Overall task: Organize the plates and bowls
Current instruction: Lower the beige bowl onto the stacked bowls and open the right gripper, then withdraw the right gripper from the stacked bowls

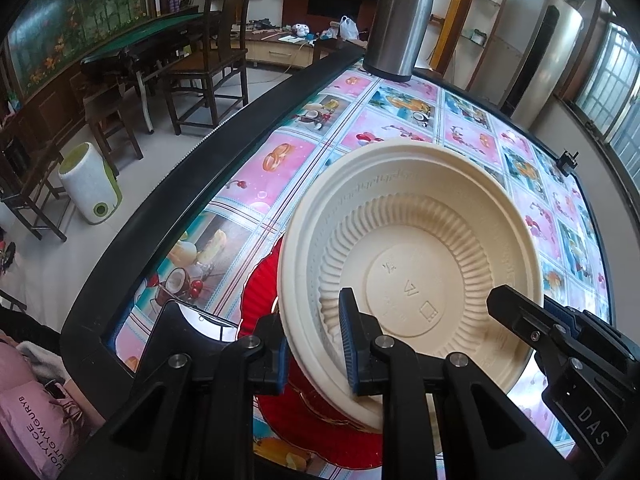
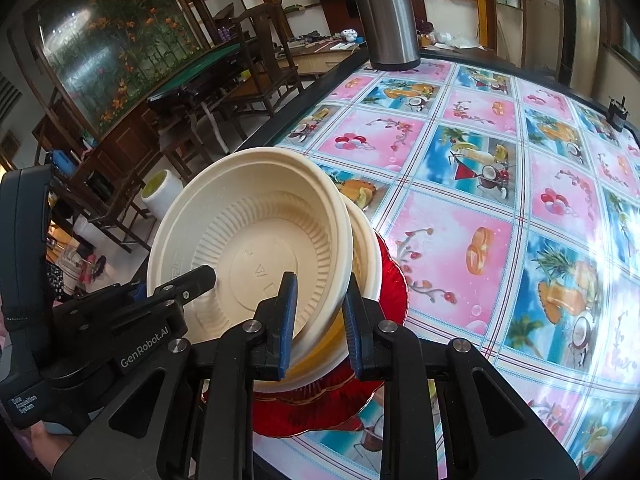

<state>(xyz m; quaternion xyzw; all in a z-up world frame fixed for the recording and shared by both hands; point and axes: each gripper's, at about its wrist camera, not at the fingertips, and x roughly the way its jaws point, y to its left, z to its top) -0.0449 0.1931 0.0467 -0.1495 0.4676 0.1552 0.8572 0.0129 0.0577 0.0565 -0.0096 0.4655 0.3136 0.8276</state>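
The left gripper (image 1: 316, 344) and the right gripper (image 2: 320, 320) both point steeply downward, each with its blue-padded jaws clamped across a wall of the cream bowl (image 1: 412, 248), left at the near left rim, right at the near right rim.

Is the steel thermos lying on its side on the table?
No, the steel thermos stands upright at the far edge of the table, beyond the cream bowl.

"GenRobot.AI" on left tool (image 2: 150, 350), "DAS" on right tool (image 1: 594, 426)
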